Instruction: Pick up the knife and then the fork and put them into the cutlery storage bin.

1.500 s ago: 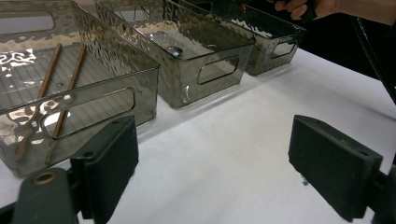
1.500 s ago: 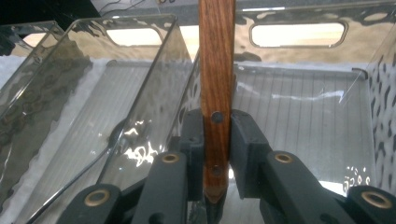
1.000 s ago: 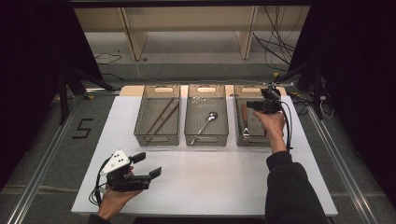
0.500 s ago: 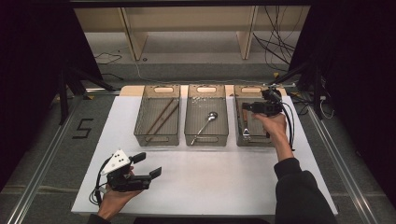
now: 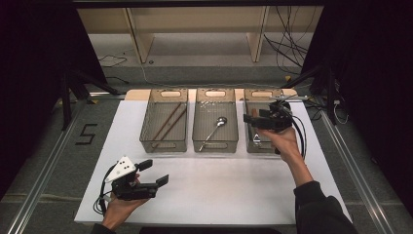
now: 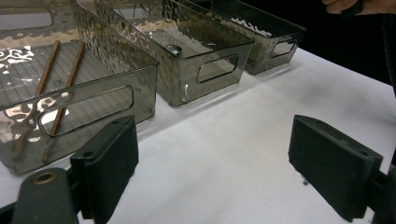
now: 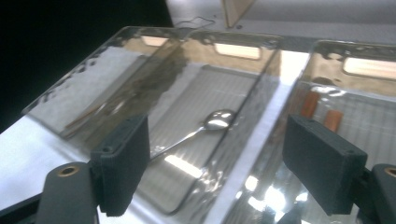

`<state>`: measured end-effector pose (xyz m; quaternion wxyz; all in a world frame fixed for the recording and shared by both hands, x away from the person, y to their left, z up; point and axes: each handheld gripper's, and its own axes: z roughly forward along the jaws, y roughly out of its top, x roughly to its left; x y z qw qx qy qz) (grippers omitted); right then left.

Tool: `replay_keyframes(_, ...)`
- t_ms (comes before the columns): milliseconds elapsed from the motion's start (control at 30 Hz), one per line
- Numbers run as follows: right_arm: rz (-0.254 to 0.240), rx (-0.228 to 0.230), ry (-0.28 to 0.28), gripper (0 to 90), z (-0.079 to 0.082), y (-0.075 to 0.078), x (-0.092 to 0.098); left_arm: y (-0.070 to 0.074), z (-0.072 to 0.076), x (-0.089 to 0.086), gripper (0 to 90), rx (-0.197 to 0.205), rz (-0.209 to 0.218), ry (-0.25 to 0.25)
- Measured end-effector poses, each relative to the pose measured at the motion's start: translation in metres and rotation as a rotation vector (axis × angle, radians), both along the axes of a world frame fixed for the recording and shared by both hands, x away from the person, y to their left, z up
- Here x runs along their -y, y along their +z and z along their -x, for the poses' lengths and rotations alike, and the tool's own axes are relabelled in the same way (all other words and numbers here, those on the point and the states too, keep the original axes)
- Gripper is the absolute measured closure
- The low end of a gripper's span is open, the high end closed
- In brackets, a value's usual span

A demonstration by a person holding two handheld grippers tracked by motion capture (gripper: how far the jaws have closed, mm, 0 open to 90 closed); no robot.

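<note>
2 brown chopsticks lie in the left bin; cables trail across the floor beyond.

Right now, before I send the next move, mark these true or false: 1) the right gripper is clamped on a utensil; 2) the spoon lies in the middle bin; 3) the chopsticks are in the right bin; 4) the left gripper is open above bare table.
1) False: the right gripper has just been opening, with nothing between its jaws, above the right bin.
2) True: the spoon lies in the middle bin.
3) False: the chopsticks lie in the left bin.
4) True: the left gripper is open over the white table.
</note>
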<state>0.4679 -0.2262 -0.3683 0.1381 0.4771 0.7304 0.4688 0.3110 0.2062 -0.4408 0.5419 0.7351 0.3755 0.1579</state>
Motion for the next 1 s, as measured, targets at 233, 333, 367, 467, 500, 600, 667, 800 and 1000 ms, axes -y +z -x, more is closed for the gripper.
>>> replay_keyframes(233,-0.011,0.066,0.076,21.8,0.034,0.003,-0.006,0.000,0.000,0.000,15.7,-0.005,0.010,0.002)
replay_keyframes(333,-0.024,0.084,0.096,21.7,0.045,0.002,-0.007,0.000,0.000,0.001,15.7,-0.005,0.011,0.003)
replay_keyframes(367,-0.030,0.089,0.101,21.7,0.049,0.002,-0.008,0.000,0.000,0.001,15.6,-0.004,0.009,0.003)
replay_keyframes(467,-0.036,0.102,0.116,21.7,0.060,-0.002,-0.008,0.000,0.000,0.000,15.7,-0.006,0.011,0.003)
replay_keyframes(500,-0.039,0.103,0.122,21.6,0.062,-0.003,-0.009,0.000,0.000,0.000,15.6,-0.006,0.010,0.004)
replay_keyframes(600,-0.047,0.106,0.135,21.5,0.070,-0.008,-0.009,0.000,0.000,0.000,15.6,-0.004,0.010,0.003)
replay_keyframes(667,-0.051,0.114,0.143,21.5,0.075,-0.010,-0.009,0.000,0.000,0.000,15.7,-0.005,0.012,0.004)
replay_keyframes(800,-0.061,0.125,0.153,20.9,0.086,-0.014,-0.010,0.000,0.000,0.000,15.7,-0.006,0.009,0.002)
replay_keyframes(1000,-0.086,0.142,0.161,20.1,0.100,-0.018,-0.007,0.000,0.000,-0.001,15.7,-0.008,0.012,0.000)
